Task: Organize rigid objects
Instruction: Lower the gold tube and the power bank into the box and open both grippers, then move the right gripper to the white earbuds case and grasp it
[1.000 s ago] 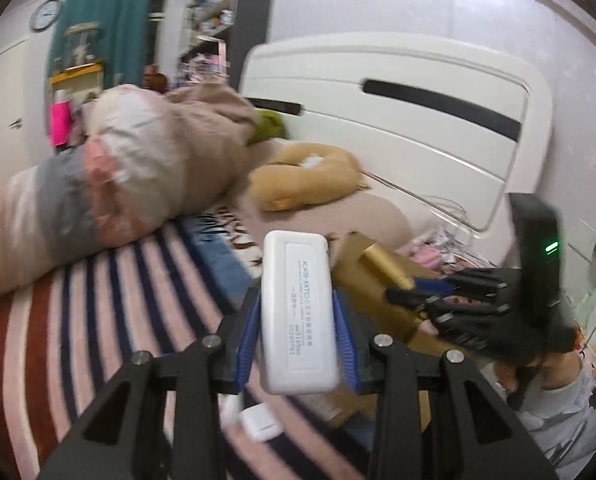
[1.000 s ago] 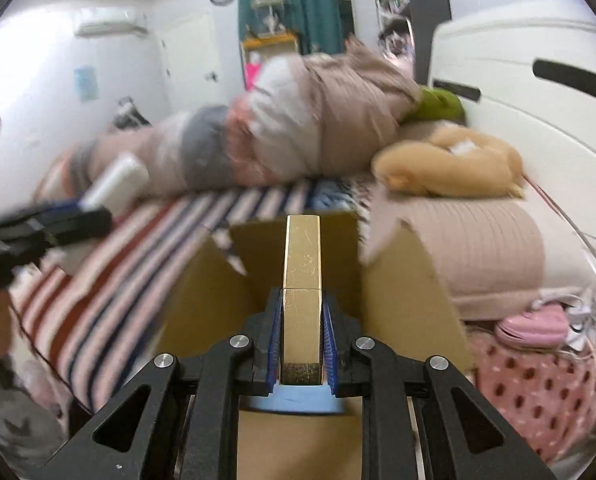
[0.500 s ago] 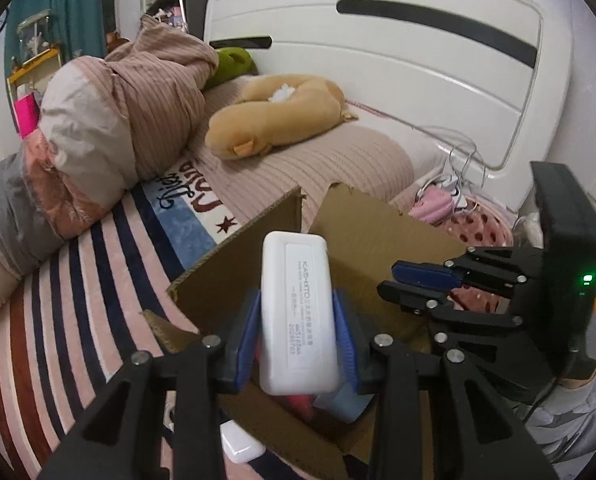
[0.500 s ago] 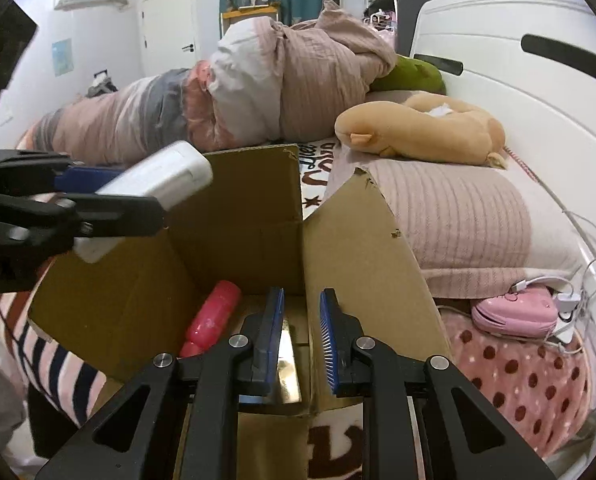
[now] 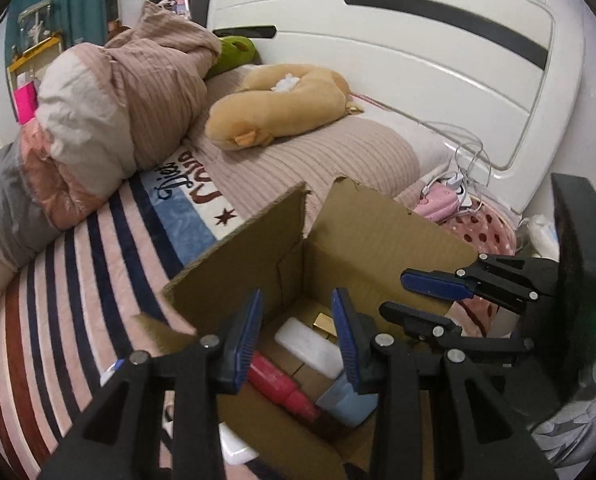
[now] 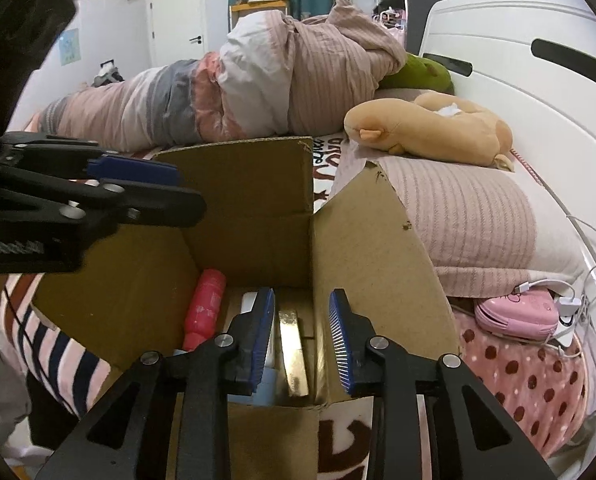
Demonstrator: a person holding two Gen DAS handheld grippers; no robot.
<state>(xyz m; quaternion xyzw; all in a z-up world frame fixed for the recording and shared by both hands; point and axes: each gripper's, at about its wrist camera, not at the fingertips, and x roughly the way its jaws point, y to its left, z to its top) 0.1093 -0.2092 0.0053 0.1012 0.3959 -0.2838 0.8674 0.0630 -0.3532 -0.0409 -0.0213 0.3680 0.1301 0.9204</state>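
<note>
Both the left gripper (image 5: pixel 298 336) and the right gripper (image 6: pixel 302 334) have black angular arms, silver screw heads and ribbed blue pads (image 6: pixel 340 332).

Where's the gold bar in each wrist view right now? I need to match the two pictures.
Left wrist: the gold bar shows only as a small end, low centre, deep in the box behind the white case.
Right wrist: gold bar at low centre, lying lengthwise on the box floor, seen between the fingers of the right gripper, whose jaws are opening.
Shared landmark: the red bottle, left of the bar in both.
</note>
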